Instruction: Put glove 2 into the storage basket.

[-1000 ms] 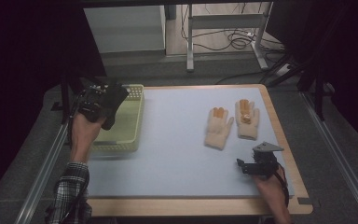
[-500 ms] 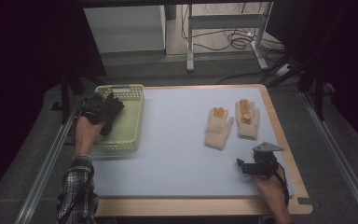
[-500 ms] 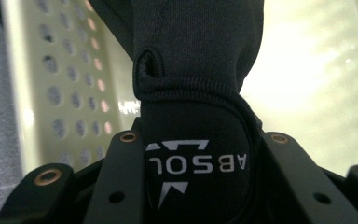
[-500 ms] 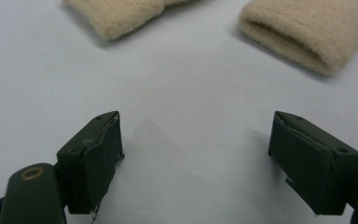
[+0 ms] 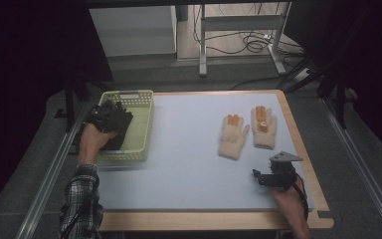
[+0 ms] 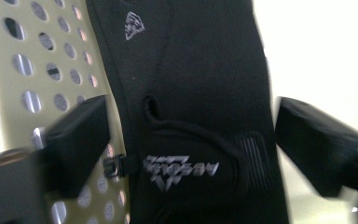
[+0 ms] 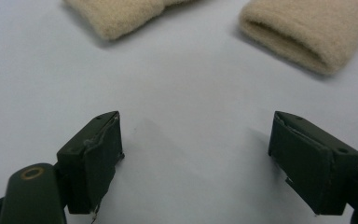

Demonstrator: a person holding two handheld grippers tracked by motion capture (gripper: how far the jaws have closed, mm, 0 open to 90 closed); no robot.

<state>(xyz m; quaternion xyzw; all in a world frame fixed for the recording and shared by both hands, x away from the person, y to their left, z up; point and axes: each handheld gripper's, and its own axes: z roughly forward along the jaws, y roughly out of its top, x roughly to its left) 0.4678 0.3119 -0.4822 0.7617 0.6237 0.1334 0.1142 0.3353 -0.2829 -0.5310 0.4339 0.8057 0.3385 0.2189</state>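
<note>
1. Your left gripper (image 5: 110, 118) sits over the yellow-green basket (image 5: 142, 124) at the table's (image 5: 189, 164) left edge. Its jaws have just been opening and now stand wide.
2. The black glove (image 6: 200, 107) lies between those jaws in the left gripper view, on the basket's perforated floor. The pads look clear of the fabric on both sides, though blur makes the left one hard to judge.
3. From the high view, the glove drapes inside the basket near its left wall.
4. Well right of the basket, two beige gloves (image 5: 246, 132) lie flat side by side, orange patches on the fingers.
5. Your right gripper (image 5: 271, 178) rests on the table, farther from the basket than the beige gloves. Its jaws are spread with nothing between them, pointing at the glove cuffs (image 7: 307, 37).
</note>
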